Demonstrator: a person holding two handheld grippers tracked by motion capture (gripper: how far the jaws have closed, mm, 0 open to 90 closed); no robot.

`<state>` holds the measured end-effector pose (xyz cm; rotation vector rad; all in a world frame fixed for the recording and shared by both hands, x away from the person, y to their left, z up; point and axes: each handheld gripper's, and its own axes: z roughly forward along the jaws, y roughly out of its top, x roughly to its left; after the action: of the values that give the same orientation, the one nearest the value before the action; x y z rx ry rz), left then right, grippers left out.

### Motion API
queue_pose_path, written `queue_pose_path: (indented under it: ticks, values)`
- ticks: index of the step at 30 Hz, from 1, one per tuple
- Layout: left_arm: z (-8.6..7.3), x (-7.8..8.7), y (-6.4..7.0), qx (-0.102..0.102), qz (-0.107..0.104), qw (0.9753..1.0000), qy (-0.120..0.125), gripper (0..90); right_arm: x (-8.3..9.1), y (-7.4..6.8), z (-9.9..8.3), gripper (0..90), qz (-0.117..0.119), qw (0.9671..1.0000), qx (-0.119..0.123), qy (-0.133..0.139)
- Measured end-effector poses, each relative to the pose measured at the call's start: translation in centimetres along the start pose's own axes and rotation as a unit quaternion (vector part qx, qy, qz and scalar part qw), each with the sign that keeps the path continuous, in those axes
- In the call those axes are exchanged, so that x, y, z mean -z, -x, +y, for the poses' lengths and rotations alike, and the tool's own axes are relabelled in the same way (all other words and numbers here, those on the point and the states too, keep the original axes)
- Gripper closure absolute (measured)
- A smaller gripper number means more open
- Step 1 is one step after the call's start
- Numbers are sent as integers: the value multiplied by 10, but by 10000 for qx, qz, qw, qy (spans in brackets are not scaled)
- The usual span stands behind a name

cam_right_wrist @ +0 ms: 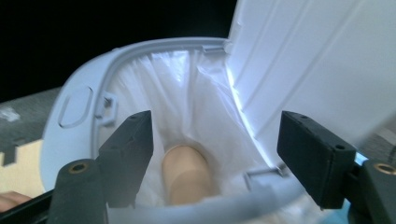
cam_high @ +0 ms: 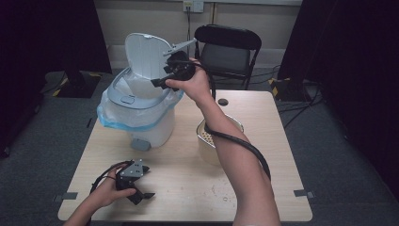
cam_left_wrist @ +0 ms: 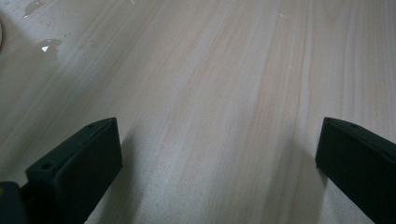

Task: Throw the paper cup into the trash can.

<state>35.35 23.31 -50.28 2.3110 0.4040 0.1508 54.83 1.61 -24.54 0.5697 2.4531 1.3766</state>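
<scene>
The right claw (cam_high: 160, 83), jaws spread wide and holding nothing, hangs over the open mouth of a white bin (cam_high: 141, 117) at the far left of the tabletop (cam_high: 188, 179). Seen along its jaws, a beige cylinder-shaped object (cam_right_wrist: 186, 175) lies at the bottom of the white plastic liner (cam_right_wrist: 187, 93) inside the bin, below and between the jaws and well apart from them. The bin's lid (cam_high: 146, 54) stands upright just beside the claw (its pale underside faces the opening), and the liner's blue-tinted edge folds down over the outside of the rim. The left claw (cam_high: 141, 190) rests at the near left of the tabletop, jaws likewise spread, with bare wood and a few water drops (cam_left_wrist: 46, 45) ahead of it. A beige bucket (cam_high: 209, 148) sits near the tabletop's middle, under the person's right forearm. A black folding chair (cam_high: 226, 49) stands beyond the far edge.
</scene>
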Motion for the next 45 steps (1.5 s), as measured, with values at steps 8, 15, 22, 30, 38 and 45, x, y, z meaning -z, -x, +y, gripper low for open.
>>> queue_pose_path:
  ticks: [8, 15, 22, 30, 38, 45]
  values:
    - [0, 0, 0, 0, -3, 10000, 1, 0, 15, 13, -9, 299, -126, 9998, -173, 37]
    - [0, 0, 0, -5, -6, 10000, -2, 0, 23, 23, -7, 285, -337, 9992, -199, 27]
    - [0, -1, 0, -1, -12, 10000, 29, 0, 20, 35, 9, 283, -418, 9987, -254, 159]
    - [0, 0, -1, -18, -25, 10000, 10, 0, 14, 35, 27, 309, -289, 9986, -226, 368]
    - [0, -1, 0, -8, -20, 10000, 29, 0, 21, 18, 25, 346, -85, 9993, 34, 357]
    - [0, -1, 0, -5, -15, 10000, 31, 0, 19, 5, 19, 314, 156, 9995, 123, 263]
